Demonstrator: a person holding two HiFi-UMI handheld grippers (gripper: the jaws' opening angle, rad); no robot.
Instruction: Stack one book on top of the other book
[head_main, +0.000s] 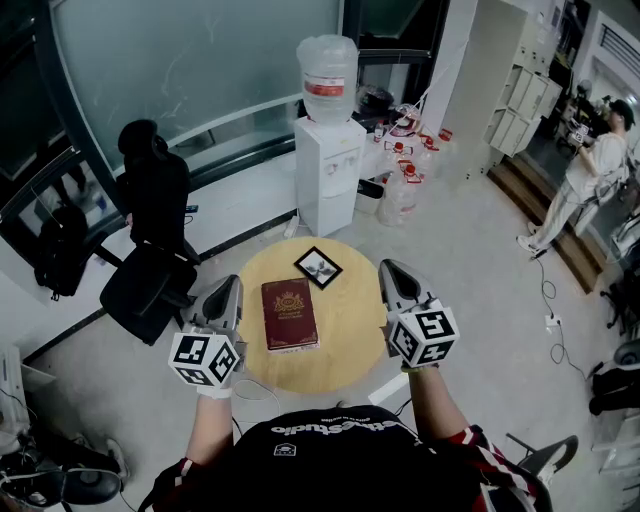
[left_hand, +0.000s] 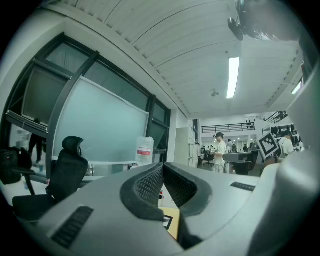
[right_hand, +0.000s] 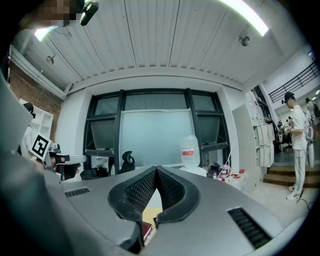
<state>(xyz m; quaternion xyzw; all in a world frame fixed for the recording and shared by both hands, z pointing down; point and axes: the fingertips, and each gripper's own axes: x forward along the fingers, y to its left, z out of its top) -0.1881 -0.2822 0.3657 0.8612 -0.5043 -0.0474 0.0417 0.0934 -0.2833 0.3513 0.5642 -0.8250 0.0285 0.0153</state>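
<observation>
Red book (head_main: 289, 314): it lies flat near the middle of the round wooden surface (head_main: 350, 345), a little toward the left edge. Its cover is dark red with a gold emblem, and its long sides run from the far edge to the near edge.
Black square book (head_main: 318, 267): it lies flat close to the far edge of the surface, turned so that one corner points at you. It has a black border and a pale picture. It is just beside the far right corner of the red book; you cannot tell if they touch. It is not stacked on it.
Left gripper (head_main: 231, 284): you hold it over the left edge of the surface, pointing level toward the far edge. Its fingers (left_hand: 150, 182) are pressed together at the tips and nothing is between them.
Right gripper (head_main: 388, 266): you hold it over the right edge of the surface, pointing the same way. Its fingers (right_hand: 140, 192) also meet at the tips, with nothing between them.
Grippers and books: both grippers are apart from the two books, which lie between them.
Water dispenser (head_main: 327, 175): it stands on the floor beyond the far edge.
Office chair (head_main: 150, 250): black, it stands beyond the left edge.
</observation>
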